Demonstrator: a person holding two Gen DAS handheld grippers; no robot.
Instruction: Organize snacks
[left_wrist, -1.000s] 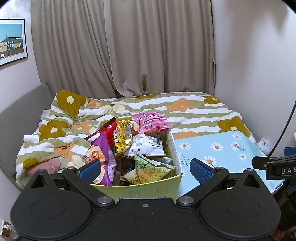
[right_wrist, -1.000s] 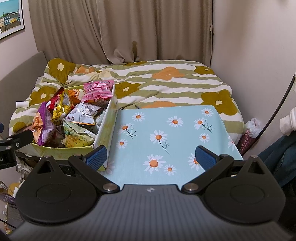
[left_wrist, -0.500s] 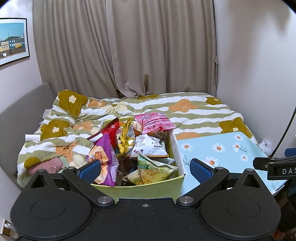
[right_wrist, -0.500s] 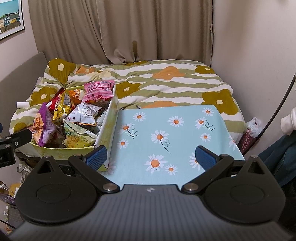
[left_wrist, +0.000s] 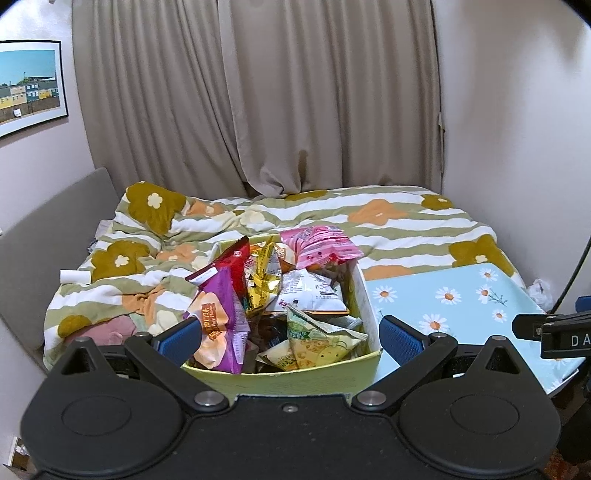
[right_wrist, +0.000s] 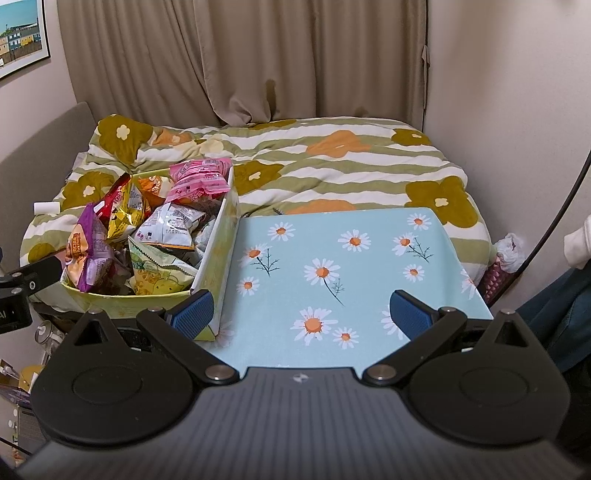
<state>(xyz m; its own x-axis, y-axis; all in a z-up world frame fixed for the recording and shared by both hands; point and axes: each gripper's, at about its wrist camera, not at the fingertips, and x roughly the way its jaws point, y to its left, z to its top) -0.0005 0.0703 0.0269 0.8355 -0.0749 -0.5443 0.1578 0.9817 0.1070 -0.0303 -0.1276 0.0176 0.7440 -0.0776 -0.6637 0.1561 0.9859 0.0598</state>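
A pale green box (left_wrist: 295, 376) (right_wrist: 221, 236) full of snack packets stands at the left end of a light blue daisy-print table (left_wrist: 454, 302) (right_wrist: 332, 266). Among the packets are a purple one (left_wrist: 218, 325) (right_wrist: 86, 254), a pink one (left_wrist: 319, 245) (right_wrist: 199, 181), a white one (left_wrist: 306, 291) (right_wrist: 170, 227), a gold one (left_wrist: 260, 280) and a green-yellow one (left_wrist: 314, 343) (right_wrist: 155, 267). My left gripper (left_wrist: 290, 334) is open and empty, just before the box's near wall. My right gripper (right_wrist: 303, 314) is open and empty over the table's near edge, to the right of the box.
A bed with a green, white and orange flowered quilt (left_wrist: 388, 229) (right_wrist: 332, 155) lies behind the table. Beige curtains (left_wrist: 258, 96) hang at the back. A wall (right_wrist: 509, 92) is on the right. A black cable (right_wrist: 561, 206) hangs at the far right.
The left wrist view has tilted up slightly, so the box and bed sit lower in the frame. The right gripper has barely moved. Both grippers stay open.
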